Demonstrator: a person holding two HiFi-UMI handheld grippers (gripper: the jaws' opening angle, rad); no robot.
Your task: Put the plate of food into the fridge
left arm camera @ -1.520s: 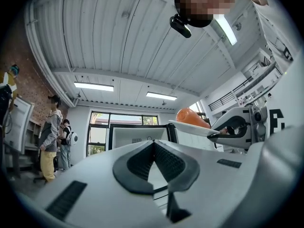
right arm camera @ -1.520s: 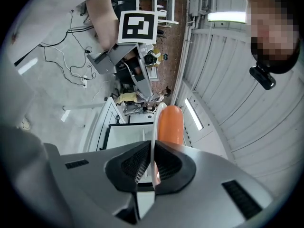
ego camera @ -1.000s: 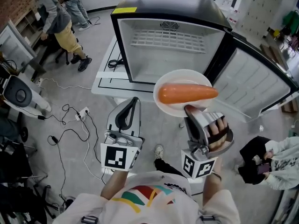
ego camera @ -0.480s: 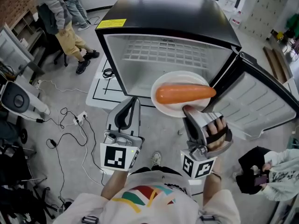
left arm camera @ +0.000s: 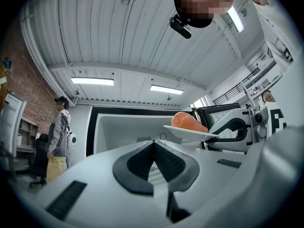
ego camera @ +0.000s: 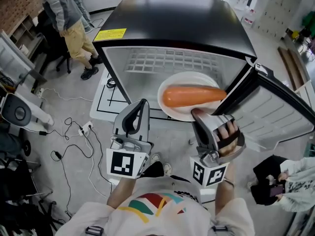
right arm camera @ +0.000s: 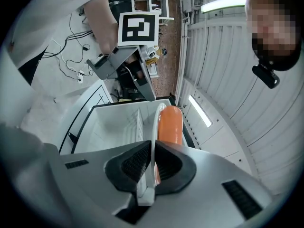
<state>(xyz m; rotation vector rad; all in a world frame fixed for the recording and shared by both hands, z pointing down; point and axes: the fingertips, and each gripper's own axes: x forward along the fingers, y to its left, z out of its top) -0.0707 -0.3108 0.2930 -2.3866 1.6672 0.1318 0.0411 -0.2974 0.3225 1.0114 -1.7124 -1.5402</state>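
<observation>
The fridge (ego camera: 177, 23) stands on the floor with its door (ego camera: 275, 114) swung wide open to the right. The white inside is on show, with a wire shelf (ego camera: 167, 60) high up at the back. A yellow label (ego camera: 110, 34) sits on the near left corner of its black top.

The right gripper (ego camera: 194, 113) has its fingers clamped on the near rim of the plate (ego camera: 189, 79). In the right gripper view the thin white rim runs straight down into the gap between the two black pads. The plate is held out level at the mouth of the fridge, toward the right side of the opening and close to the door hinge. I can't tell whether its far rim has crossed the threshold. A carrot (ego camera: 192, 96) lies across the plate, thick end left and tip right.

The left gripper (ego camera: 142, 102) is just left of the plate and apart from it, pointing at the fridge. Its fingers are pressed together with nothing between them.

A person (ego camera: 69, 18) stands at the far left. Cables (ego camera: 74, 136) trail over the floor on the near left. Another person (ego camera: 295, 173) is low down at the near right.
</observation>
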